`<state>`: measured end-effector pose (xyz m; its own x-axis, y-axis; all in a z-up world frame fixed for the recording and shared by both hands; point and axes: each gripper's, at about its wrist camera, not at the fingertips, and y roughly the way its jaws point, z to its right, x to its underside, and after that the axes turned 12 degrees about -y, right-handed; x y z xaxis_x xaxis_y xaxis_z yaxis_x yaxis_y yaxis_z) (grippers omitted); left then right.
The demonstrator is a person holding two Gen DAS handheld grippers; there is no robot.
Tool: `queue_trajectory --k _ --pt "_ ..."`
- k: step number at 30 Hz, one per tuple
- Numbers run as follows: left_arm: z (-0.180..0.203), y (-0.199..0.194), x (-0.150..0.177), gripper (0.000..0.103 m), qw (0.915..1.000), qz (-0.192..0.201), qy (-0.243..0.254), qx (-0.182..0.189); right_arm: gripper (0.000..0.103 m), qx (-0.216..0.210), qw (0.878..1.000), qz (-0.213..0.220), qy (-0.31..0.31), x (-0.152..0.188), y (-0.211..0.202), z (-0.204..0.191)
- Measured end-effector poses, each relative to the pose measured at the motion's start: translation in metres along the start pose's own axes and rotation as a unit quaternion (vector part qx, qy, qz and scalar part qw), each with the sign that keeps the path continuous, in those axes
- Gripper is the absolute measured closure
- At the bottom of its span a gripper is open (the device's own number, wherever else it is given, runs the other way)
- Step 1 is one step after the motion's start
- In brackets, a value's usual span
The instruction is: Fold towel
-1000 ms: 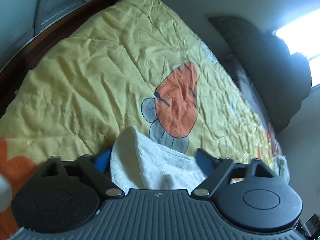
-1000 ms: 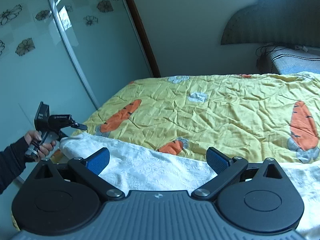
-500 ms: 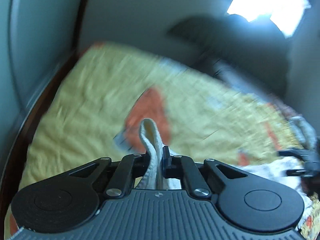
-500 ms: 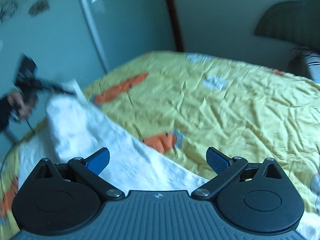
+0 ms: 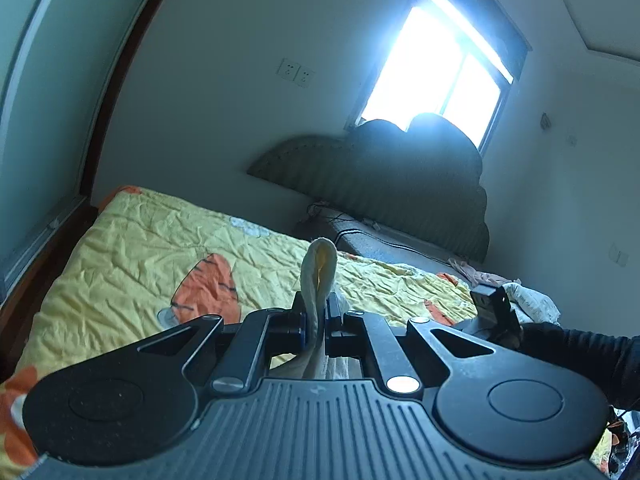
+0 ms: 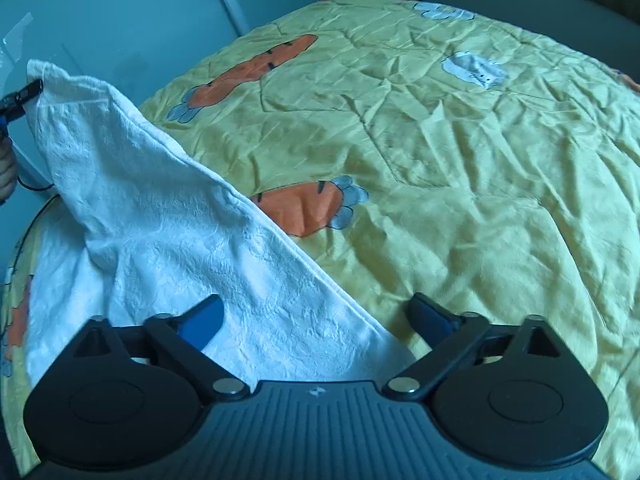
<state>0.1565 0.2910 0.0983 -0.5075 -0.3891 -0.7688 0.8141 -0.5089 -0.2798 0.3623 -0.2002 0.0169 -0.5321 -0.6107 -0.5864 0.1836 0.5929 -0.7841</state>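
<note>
The left tool (image 5: pixel 316 320) is closed tight on a corner of the white towel (image 6: pixel 180 232), its jaws pinched together with a small loop of cloth standing up above them; in the right wrist view that same corner is lifted high at the far left, so the towel slopes down from there in a taut diagonal sheet to the near middle, where it passes under the right tool (image 6: pixel 316 320); the rest of it lies flat on the near left part of the bed. The right tool stands wide open, its two blue-padded fingers (image 6: pixel 200 320) well apart; the towel's edge runs between them but nothing is gripped. Beneath everything lies a wrinkled yellow bedspread (image 6: pixel 460 160) printed with orange carrots (image 6: pixel 304 208) and pale grey rabbits; it covers the bed from near to far. In the left wrist view a dark padded headboard (image 5: pixel 380 184) rises against the far wall under a bright window (image 5: pixel 436 76), and a dark sleeve (image 5: pixel 580 352) reaches in from the right, near the back of the other tool; a pair of wall sockets (image 5: pixel 296 74) sits to the left of the window.
</note>
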Motion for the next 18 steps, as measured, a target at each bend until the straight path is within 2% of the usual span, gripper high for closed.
queue_trajectory --k 1,3,6,9,13,18 --pt "-0.002 -0.001 0.002 0.095 1.0000 0.002 -0.002 -0.003 0.041 -0.016 1.000 -0.002 0.010 -0.002 0.000 0.005" --pt "-0.008 -0.001 0.002 0.095 0.9999 0.003 -0.012 -0.004 0.063 -0.018 1.000 -0.010 0.018 -0.004 0.000 0.008" --pt "-0.011 -0.001 0.003 0.095 0.9998 0.003 -0.017 -0.006 0.070 -0.017 1.000 -0.012 0.021 -0.006 -0.001 0.010" --pt "-0.013 0.001 0.002 0.095 0.9998 0.002 -0.019 -0.008 0.093 -0.016 1.000 -0.012 0.019 -0.007 -0.002 0.004" --pt "-0.012 -0.002 0.001 0.095 0.9997 0.005 -0.022 -0.008 0.096 0.006 1.000 -0.002 -0.003 -0.010 -0.018 -0.017" --pt "-0.004 -0.020 -0.001 0.095 0.9994 0.016 -0.029 0.003 0.097 -0.003 0.998 0.062 -0.031 -0.007 -0.076 -0.065"
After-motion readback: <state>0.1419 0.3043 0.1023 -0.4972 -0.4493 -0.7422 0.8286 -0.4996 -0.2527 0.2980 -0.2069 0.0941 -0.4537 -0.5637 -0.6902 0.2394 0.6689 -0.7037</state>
